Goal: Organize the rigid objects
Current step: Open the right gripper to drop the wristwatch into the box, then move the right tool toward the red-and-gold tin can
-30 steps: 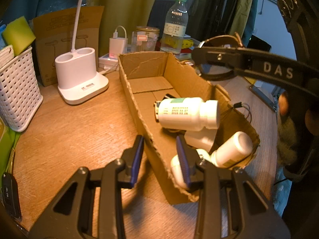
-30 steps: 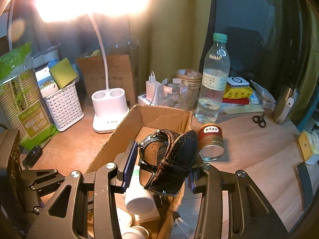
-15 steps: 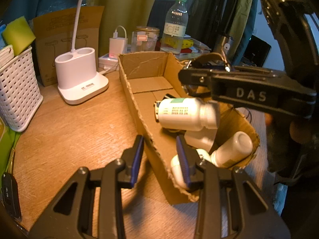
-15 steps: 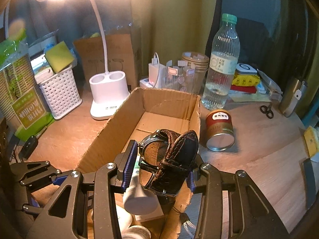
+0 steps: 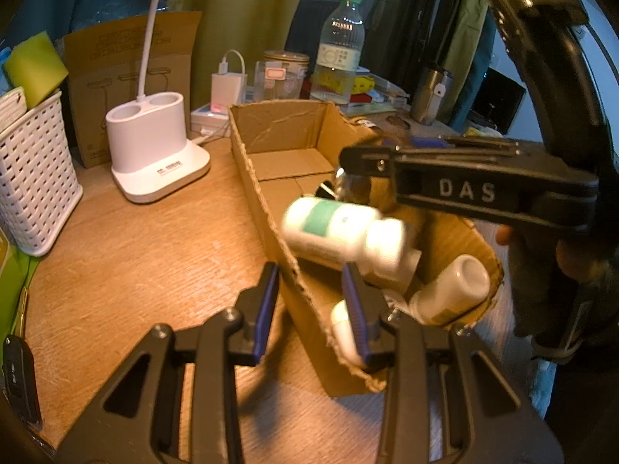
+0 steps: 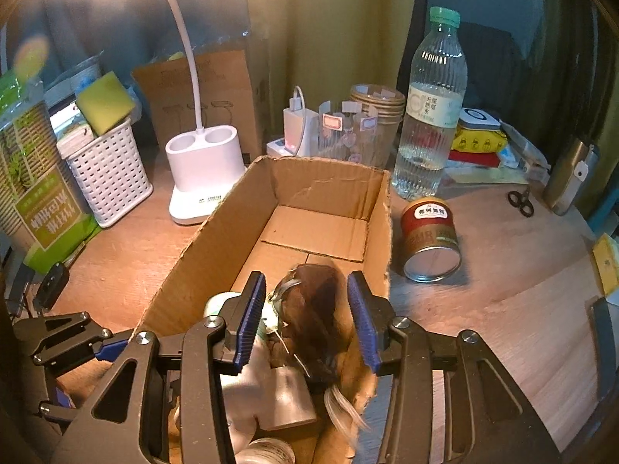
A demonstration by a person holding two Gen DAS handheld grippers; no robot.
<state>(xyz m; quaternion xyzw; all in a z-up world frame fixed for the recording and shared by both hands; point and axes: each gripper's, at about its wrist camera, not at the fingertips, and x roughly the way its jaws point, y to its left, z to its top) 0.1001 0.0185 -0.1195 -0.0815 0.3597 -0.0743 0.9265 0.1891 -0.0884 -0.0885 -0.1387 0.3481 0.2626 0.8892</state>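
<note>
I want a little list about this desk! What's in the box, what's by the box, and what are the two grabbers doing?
box: open cardboard box on a wooden desk
in the box: white pill bottles, a brown watch
right gripper: over the box, jaws opening, blurred watch between them, pads clear of it
left gripper: jaws astride the box's near wall
beside the box: red tin on its side, water bottle, white lamp base

"DAS" stands in raised letters on the right tool (image 5: 363, 178).
</note>
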